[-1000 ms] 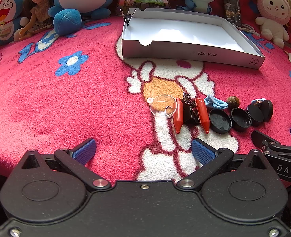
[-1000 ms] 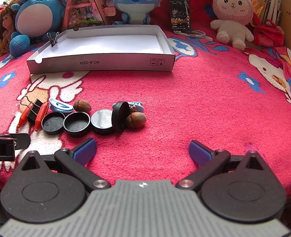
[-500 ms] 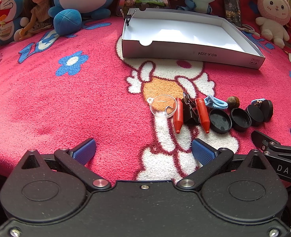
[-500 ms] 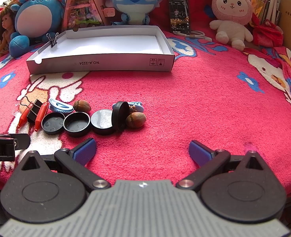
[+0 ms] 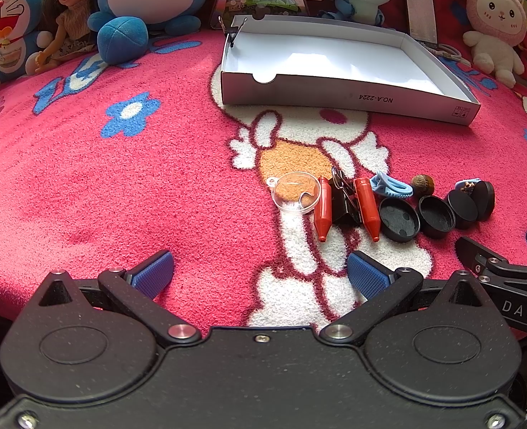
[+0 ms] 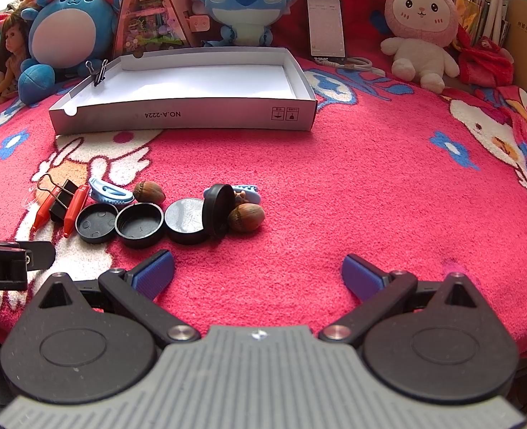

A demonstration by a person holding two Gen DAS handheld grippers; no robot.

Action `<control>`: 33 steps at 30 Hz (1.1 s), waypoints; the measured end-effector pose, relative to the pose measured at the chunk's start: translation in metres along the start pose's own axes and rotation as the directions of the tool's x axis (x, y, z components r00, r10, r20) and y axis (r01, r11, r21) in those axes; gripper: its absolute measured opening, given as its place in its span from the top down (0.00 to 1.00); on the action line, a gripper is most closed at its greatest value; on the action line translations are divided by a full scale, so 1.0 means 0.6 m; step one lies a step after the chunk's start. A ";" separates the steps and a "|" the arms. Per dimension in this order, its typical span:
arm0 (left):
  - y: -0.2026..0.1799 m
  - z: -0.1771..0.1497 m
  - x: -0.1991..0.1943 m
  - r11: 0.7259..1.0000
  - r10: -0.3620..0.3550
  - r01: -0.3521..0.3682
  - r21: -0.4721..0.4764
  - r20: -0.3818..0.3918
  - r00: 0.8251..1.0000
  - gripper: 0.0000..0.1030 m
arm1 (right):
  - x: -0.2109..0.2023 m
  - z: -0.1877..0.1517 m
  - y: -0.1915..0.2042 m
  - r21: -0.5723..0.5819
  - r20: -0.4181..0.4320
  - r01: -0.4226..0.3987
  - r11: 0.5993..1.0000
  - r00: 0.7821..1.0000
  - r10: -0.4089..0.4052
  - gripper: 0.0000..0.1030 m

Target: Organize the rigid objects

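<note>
A row of small objects lies on the red blanket: a clear plastic funnel (image 5: 294, 191), two red cones (image 5: 323, 208) around a black binder clip (image 5: 343, 200), blue clips (image 5: 390, 186), acorns (image 6: 246, 216) and several black caps (image 6: 139, 225). An empty white box (image 5: 345, 99) stands beyond them; it also shows in the right wrist view (image 6: 185, 118). My left gripper (image 5: 260, 277) is open and empty, short of the row. My right gripper (image 6: 258, 275) is open and empty, just short of the caps.
Plush toys (image 6: 244, 3), a doll (image 5: 70, 10), a toy house (image 6: 149, 10) and a phone (image 6: 326, 26) line the back edge. A binder clip (image 6: 97, 71) is clamped on the box's far left corner. The other gripper's tip shows at each view's side (image 5: 492, 268).
</note>
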State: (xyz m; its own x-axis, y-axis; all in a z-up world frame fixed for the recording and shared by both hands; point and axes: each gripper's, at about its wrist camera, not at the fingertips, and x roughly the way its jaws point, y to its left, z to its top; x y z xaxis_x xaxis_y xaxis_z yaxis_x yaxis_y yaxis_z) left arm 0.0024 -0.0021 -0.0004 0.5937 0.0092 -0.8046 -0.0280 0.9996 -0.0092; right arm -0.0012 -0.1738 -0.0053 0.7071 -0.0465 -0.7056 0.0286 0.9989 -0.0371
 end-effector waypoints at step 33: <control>0.019 -0.013 -0.055 0.982 -0.186 0.180 0.058 0.148 0.971 0.71 | -0.044 -0.023 -0.015 -0.047 0.220 -0.104 0.993 0.969 0.112 0.54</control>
State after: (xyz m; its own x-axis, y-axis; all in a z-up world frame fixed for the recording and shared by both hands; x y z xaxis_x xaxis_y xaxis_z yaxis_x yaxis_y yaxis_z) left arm -0.0238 0.0087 0.0215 0.7006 -0.1733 -0.6922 0.1256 0.9849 -0.1195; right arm -0.0299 -0.1813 0.0042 0.8441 0.0680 -0.5319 -0.0784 0.9969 0.0031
